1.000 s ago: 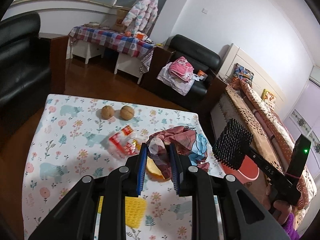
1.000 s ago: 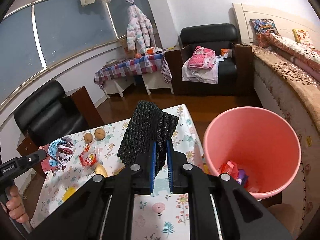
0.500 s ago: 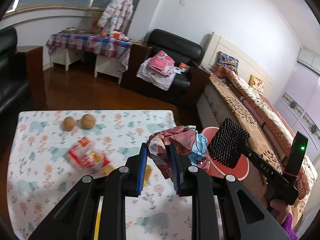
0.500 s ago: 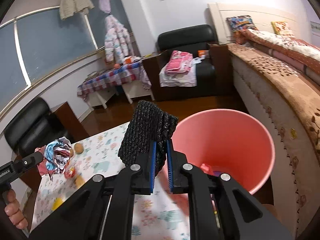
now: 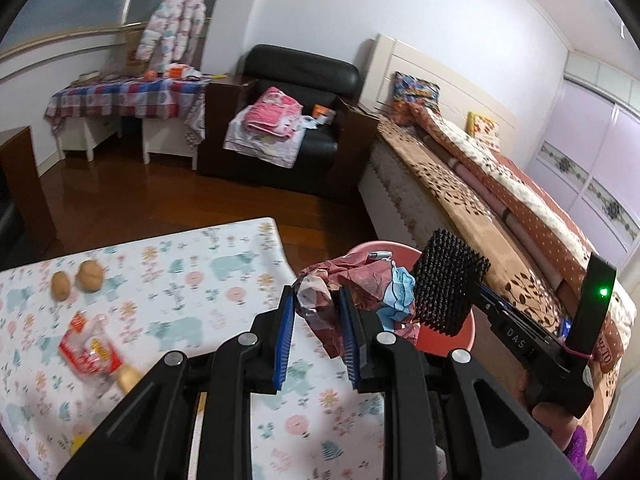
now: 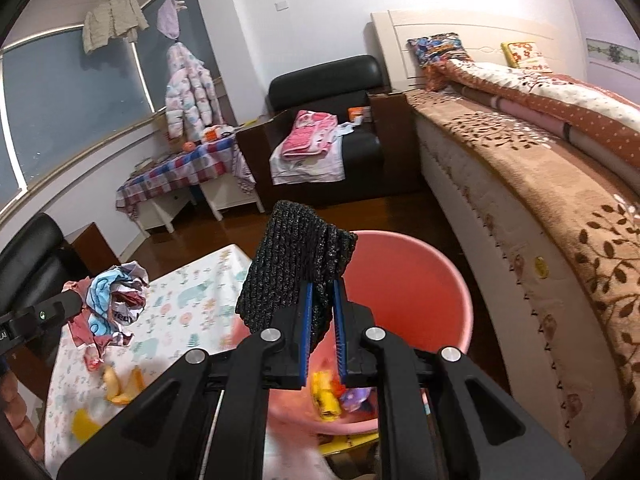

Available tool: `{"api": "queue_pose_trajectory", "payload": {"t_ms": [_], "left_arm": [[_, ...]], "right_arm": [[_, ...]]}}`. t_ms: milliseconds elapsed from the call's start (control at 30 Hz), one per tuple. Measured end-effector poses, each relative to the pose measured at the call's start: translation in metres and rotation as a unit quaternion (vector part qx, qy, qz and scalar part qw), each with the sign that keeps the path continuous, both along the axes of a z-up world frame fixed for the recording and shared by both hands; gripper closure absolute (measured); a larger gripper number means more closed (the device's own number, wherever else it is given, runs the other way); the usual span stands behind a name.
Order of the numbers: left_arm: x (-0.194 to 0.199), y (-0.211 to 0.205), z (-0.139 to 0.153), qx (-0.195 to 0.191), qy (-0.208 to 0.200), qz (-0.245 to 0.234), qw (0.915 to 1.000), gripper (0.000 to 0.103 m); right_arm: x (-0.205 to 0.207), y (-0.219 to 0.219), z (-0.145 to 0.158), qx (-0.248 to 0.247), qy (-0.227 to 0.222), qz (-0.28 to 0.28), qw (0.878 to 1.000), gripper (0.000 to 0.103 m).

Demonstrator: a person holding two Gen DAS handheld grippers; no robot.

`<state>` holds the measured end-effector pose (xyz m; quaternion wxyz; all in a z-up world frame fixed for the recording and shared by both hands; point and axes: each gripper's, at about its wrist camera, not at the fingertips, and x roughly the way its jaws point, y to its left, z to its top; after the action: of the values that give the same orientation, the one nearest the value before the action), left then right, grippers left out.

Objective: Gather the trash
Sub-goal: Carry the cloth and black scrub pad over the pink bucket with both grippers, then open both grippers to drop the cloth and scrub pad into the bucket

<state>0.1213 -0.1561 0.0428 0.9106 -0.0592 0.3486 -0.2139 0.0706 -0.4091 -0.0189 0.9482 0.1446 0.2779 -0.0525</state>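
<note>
pinching the crumpled paper wad [image 5: 352, 292] in my left fingers [image 5: 316, 334], i've carried it off the counter [image 5: 180, 280] toward the pink bin [image 6: 420, 280]; right fingers [image 6: 320, 332] clamp the black mesh pad [image 6: 292, 268], tilted upward.

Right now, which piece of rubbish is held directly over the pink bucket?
The black mesh pad in the right gripper; the crumpled wrapper hangs over the table.

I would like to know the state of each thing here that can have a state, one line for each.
Left gripper: shut on the crumpled wrapper, held in the air.
Right gripper: shut on the black mesh, held over the pink bucket.
Pink bucket: upright, open, with some trash inside.
Red snack packet: lying on the table.
Two walnuts: on the table, side by side.
</note>
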Motion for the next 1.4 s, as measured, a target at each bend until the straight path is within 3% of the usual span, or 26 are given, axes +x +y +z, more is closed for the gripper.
{"api": "queue_pose_trajectory", "payload": {"t_ms": [567, 933, 1233, 1333, 1400], "left_arm": [[0.034, -0.097, -0.036, 0.050, 0.038, -0.059, 0.9963, 0.082], [0.058, -0.126, -0.068, 0.067, 0.095, -0.078, 0.9901, 0.082], [0.063, -0.144, -0.076, 0.085, 0.098, -0.090, 0.9875, 0.081], [0.058, -0.151, -0.077, 0.098, 0.086, -0.101, 0.9863, 0.080], [0.054, -0.156, -0.079, 0.109, 0.079, -0.110, 0.9847, 0.074]], "right_arm": [[0.012, -0.029, -0.017, -0.051, 0.038, -0.029, 0.998, 0.092], [0.033, -0.024, -0.028, -0.091, 0.073, -0.034, 0.993, 0.092], [0.042, -0.021, -0.036, -0.133, 0.082, -0.034, 0.987, 0.092], [0.043, -0.025, -0.042, -0.127, 0.090, -0.022, 0.988, 0.082], [0.043, -0.029, -0.048, -0.116, 0.095, -0.013, 0.989, 0.069]]}}
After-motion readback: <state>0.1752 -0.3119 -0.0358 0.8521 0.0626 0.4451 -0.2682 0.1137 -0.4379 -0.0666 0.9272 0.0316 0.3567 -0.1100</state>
